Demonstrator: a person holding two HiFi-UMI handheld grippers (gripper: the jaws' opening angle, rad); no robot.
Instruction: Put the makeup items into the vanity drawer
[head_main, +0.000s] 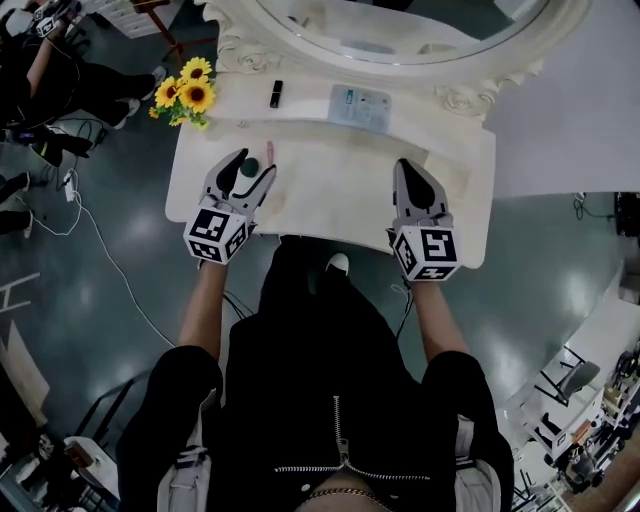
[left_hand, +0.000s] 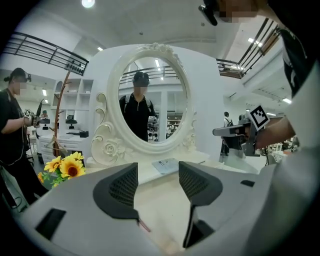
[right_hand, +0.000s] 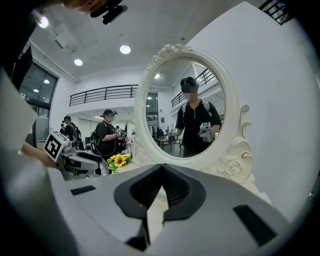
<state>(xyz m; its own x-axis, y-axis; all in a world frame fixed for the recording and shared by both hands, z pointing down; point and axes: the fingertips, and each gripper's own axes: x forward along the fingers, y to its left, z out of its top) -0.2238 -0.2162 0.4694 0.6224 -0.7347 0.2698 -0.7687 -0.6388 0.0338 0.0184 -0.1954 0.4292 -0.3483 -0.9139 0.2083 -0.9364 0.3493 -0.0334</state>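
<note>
Bunch of sunflowers (head_main: 185, 95) just left of an oval mirror (left_hand: 152, 100) in a carved white frame. Glossy grey floor (head_main: 120, 290) all round, a white cable (head_main: 100, 243) trailing across it. At far left, a bystander in dark clothes (left_hand: 12, 125). Overhead, a balcony railing (left_hand: 45, 50) and round ceiling lights (right_hand: 125, 49).

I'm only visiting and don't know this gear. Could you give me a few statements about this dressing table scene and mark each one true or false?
1. The left gripper has its jaws apart. True.
2. The right gripper grips a makeup item. False: its jaws are together with nothing between them.
3. Sunflowers stand at the vanity's back left corner. True.
4. The small black item lies beside the right gripper. False: it lies near the sunflowers, by the base of the mirror.
</note>
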